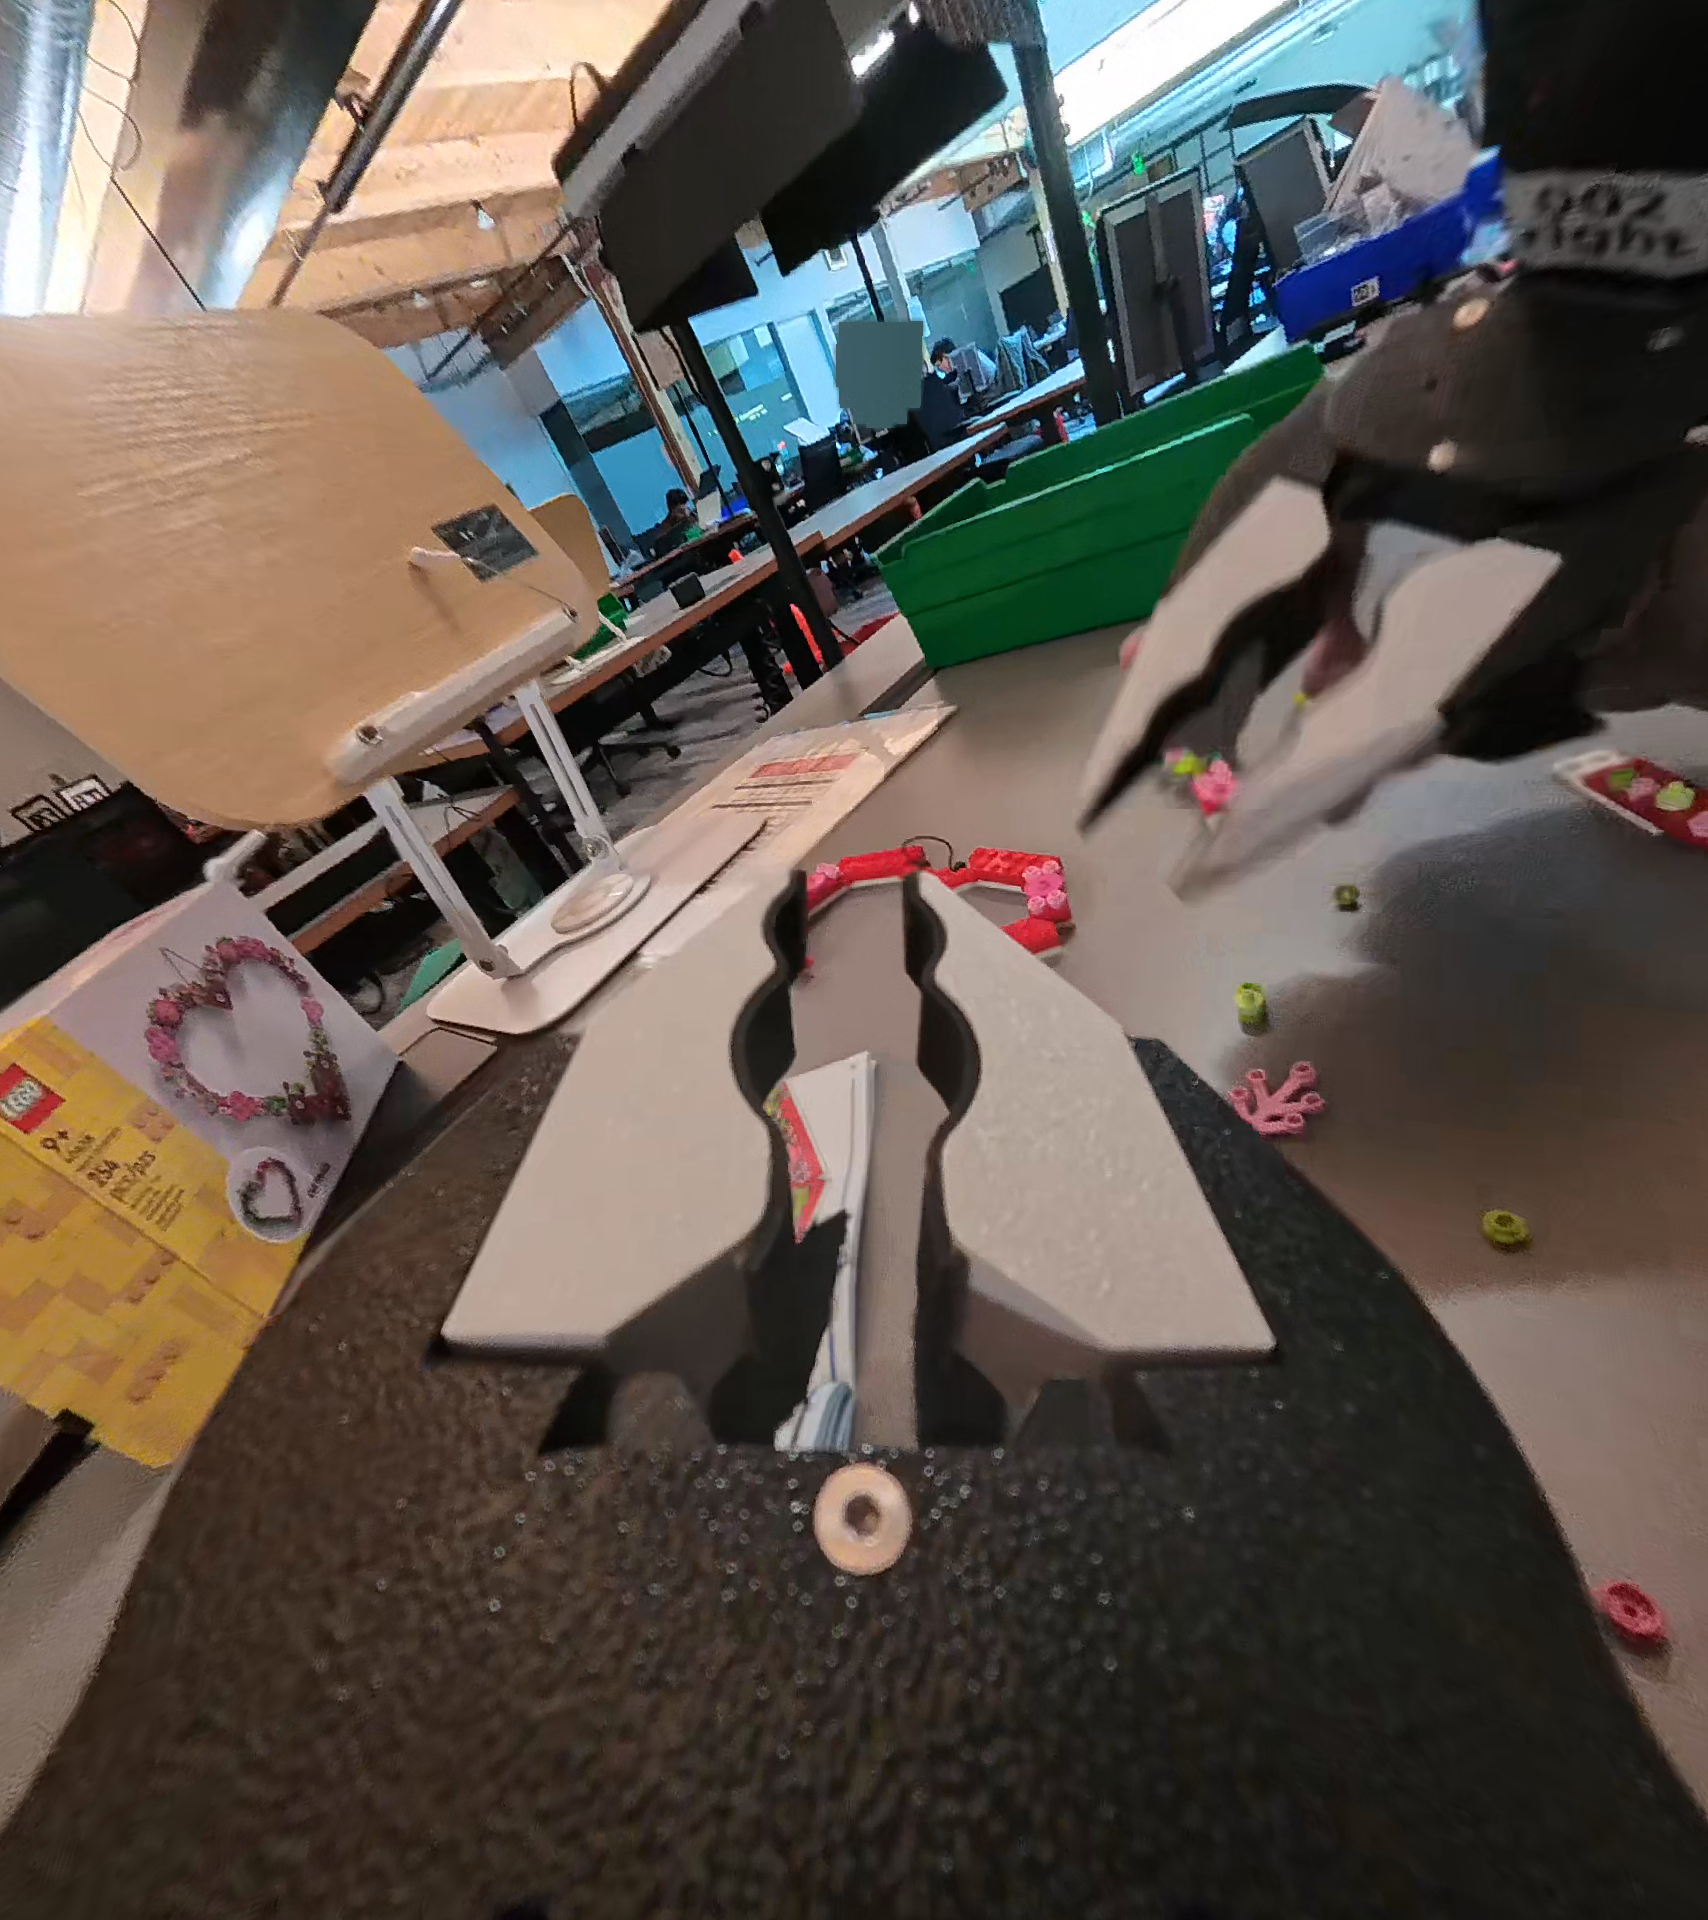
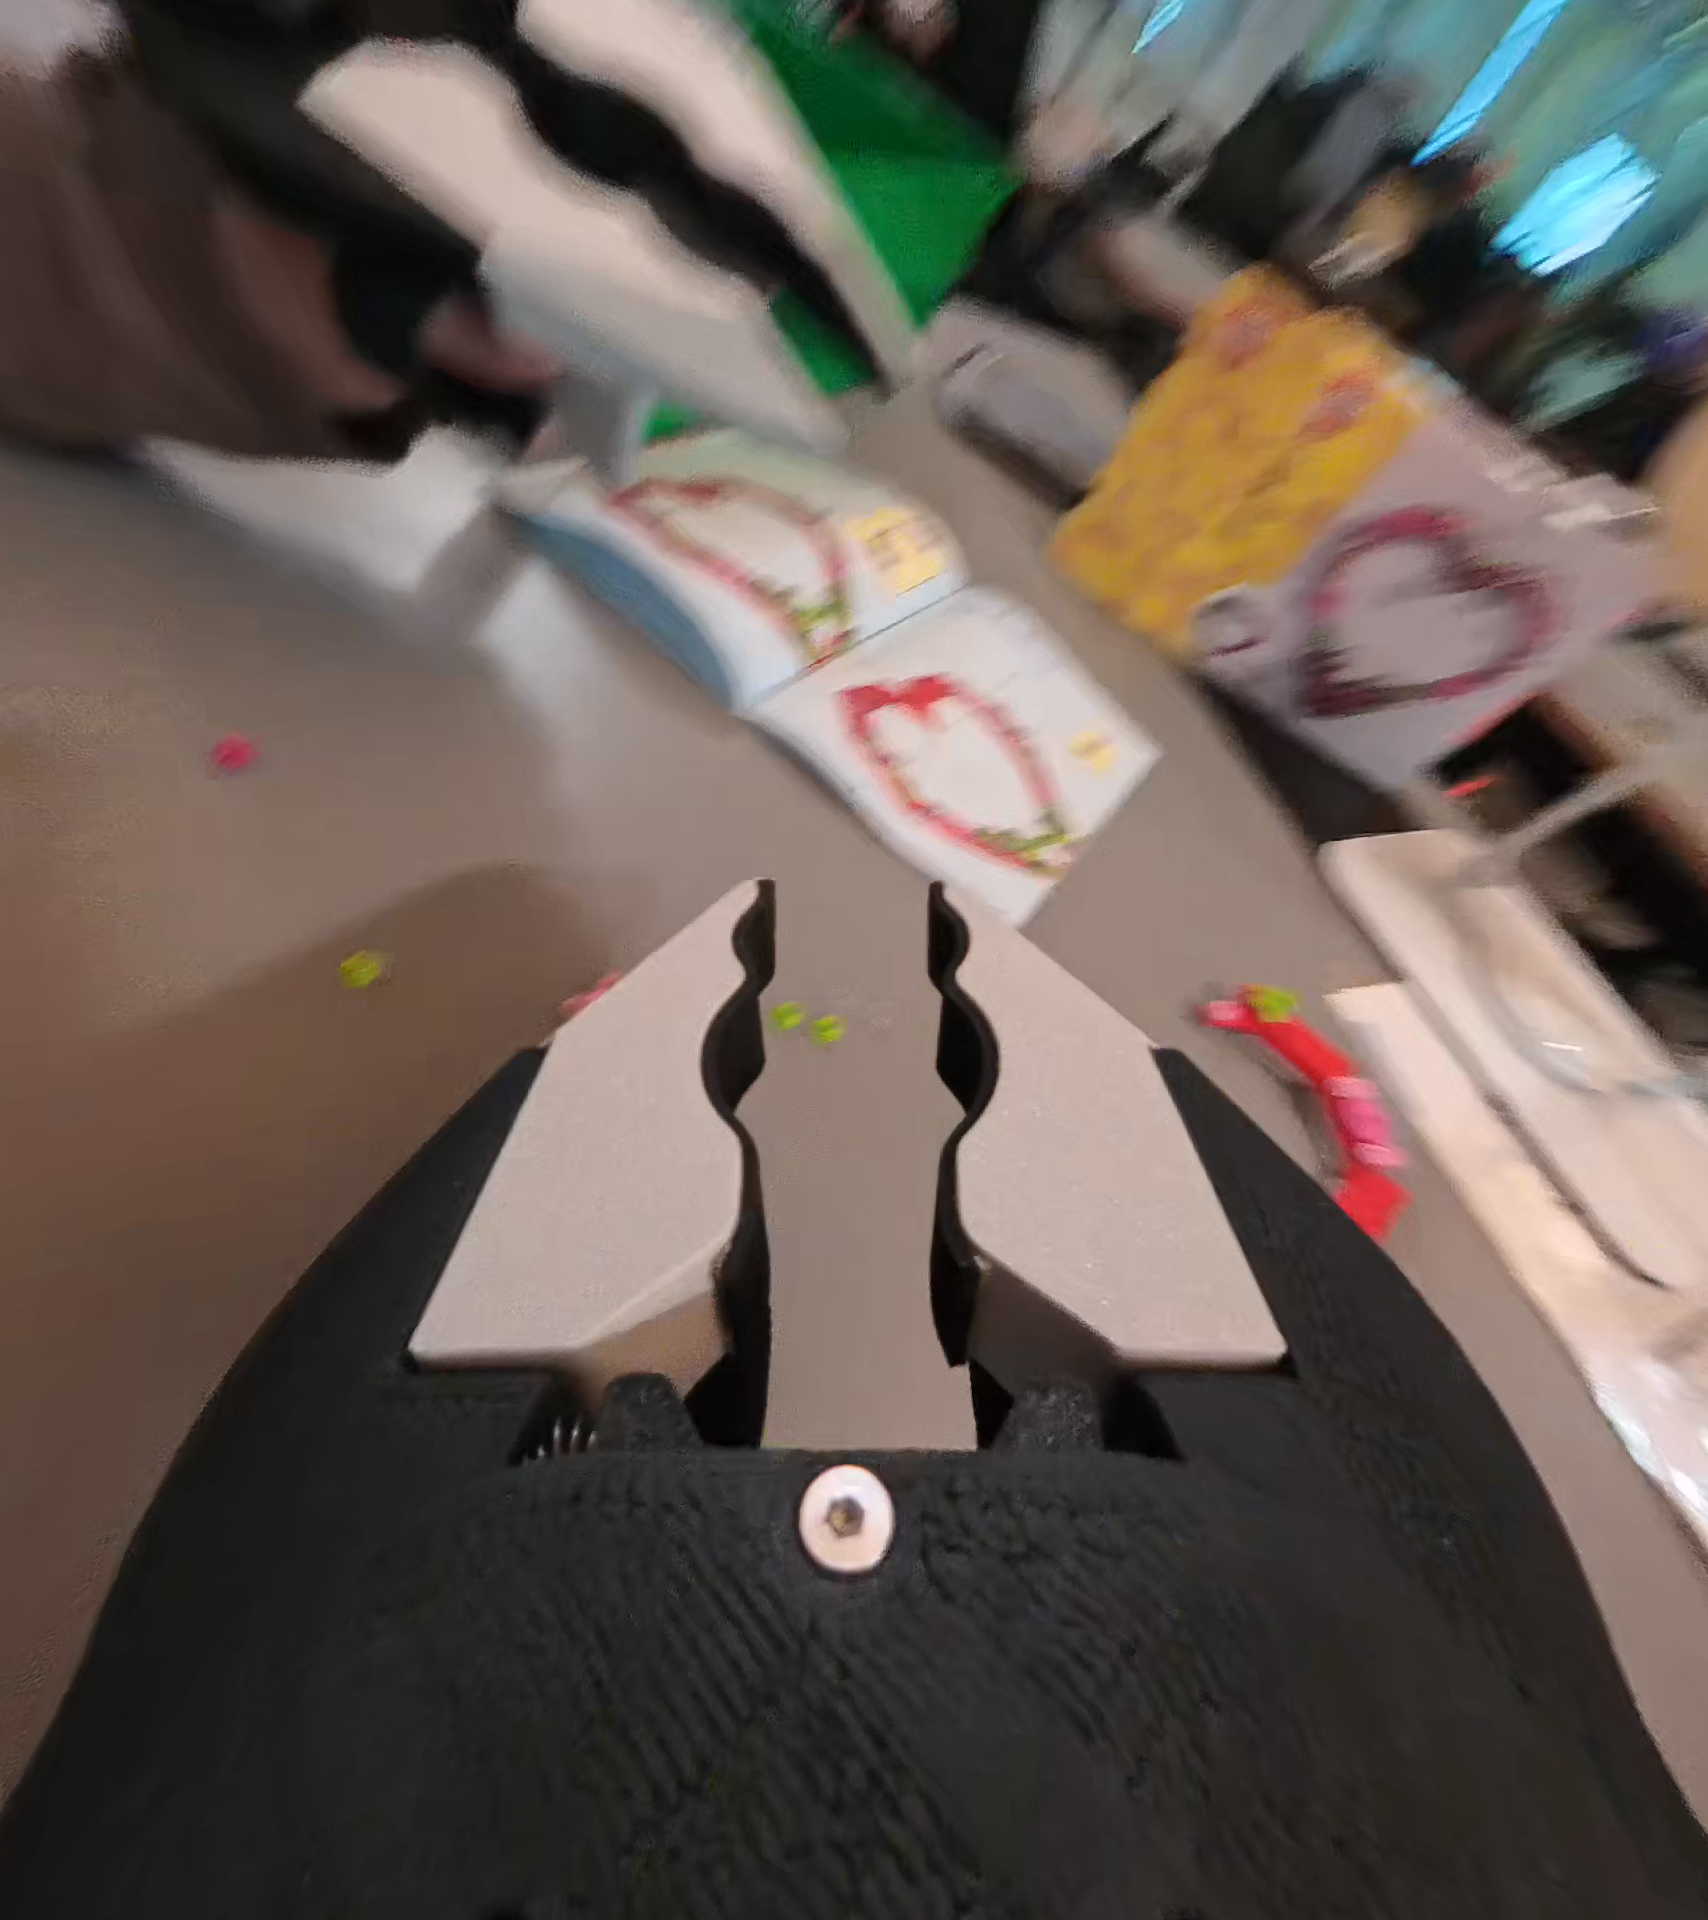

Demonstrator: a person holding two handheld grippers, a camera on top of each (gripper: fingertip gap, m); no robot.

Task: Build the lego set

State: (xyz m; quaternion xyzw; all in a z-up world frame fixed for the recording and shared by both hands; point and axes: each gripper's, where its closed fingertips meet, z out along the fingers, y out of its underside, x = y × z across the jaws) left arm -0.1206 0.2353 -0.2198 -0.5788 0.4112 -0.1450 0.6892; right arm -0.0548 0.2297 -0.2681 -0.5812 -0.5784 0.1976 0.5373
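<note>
Hovering low over the desk (image 1: pixel 1193 977), the left gripper (image 1: pixel 855 904) points level at the red heart frame (image 1: pixel 943 878), which lies flat toward the far edge; its jaws stand apart, holding nothing. The right gripper (image 1: pixel 1156 842) slants down from the right.

In the right wrist view, blurred, the right gripper (image 2: pixel 848 899), released and empty, tips down toward the open booklet (image 2: pixel 933 717); the heart frame (image 2: pixel 1317 1101) runs lengthwise along the desk's right edge.
</note>
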